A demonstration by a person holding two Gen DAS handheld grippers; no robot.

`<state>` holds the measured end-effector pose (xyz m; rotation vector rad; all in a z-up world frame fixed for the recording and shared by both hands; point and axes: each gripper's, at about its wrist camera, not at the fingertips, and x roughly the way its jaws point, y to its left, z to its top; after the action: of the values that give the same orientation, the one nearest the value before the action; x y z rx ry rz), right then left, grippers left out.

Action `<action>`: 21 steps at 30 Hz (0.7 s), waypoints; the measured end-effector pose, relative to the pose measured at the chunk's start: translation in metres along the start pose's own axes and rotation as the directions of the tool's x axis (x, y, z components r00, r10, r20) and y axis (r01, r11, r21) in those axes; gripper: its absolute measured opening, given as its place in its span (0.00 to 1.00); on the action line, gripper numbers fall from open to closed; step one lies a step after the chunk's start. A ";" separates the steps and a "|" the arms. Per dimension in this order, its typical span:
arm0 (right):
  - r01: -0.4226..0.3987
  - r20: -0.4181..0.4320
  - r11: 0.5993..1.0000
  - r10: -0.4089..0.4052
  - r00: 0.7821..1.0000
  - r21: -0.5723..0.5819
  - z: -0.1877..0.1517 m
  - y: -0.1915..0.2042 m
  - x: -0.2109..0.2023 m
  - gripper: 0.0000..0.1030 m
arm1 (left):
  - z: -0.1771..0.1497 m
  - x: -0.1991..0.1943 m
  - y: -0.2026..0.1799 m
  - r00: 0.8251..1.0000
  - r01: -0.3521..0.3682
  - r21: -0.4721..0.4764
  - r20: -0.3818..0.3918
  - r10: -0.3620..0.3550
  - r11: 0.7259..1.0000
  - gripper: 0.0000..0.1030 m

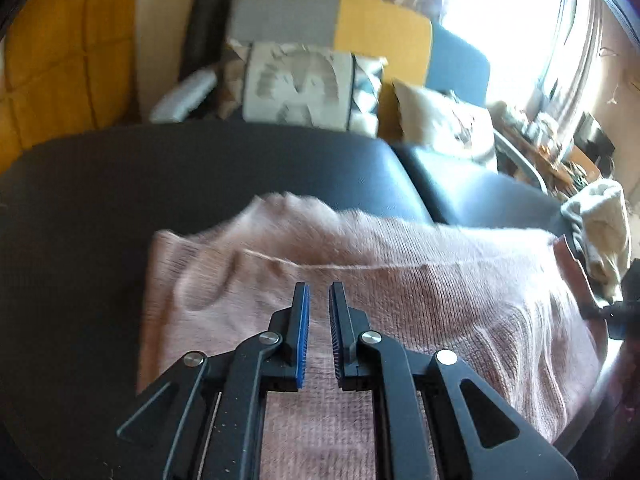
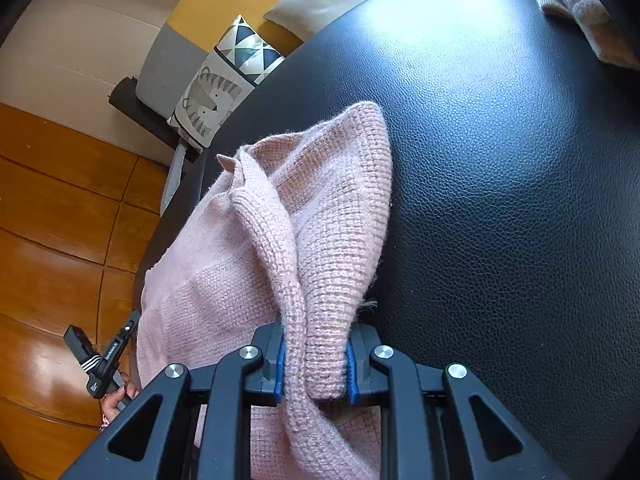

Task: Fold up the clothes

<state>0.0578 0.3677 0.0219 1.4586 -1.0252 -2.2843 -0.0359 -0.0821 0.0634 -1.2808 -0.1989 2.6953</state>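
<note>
The pink sweater (image 2: 320,216) lies on the black worktop (image 2: 500,160), a bunched fold of it pinched between the fingers of the right gripper (image 2: 314,364), while the left gripper (image 1: 319,312) hovers over the knit, jaws slightly apart and holding nothing.

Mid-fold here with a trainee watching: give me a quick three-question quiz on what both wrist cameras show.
1. True or false: the right gripper is shut on a bunched part of the pink knit sweater.
2. Multiple choice: the left gripper is A) clamping the sweater, B) open above it, C) holding a cushion.
3. Fill in: the sweater lies on a black ____ seat.

Key: 1 true; 2 B; 3 leather-look.
</note>
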 end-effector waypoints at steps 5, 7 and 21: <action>-0.005 0.000 1.000 0.005 1.000 0.004 -0.001 -0.001 0.000 0.20 | 0.001 0.015 0.013 0.997 -0.070 -0.046 -0.020 0.069 0.996 0.15; -0.012 0.000 1.000 0.012 1.000 0.007 -0.001 -0.002 0.000 0.20 | -0.003 0.015 0.019 0.994 -0.112 -0.050 -0.008 0.112 0.992 0.26; -0.022 0.002 1.000 0.022 1.000 0.004 -0.006 -0.005 -0.003 0.21 | -0.023 0.020 0.009 0.980 -0.199 0.086 0.040 0.196 0.976 0.15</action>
<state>0.0651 0.3708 0.0193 1.4403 -1.0414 -2.2702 -0.0313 -0.0855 0.0318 -1.2963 0.0484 2.8534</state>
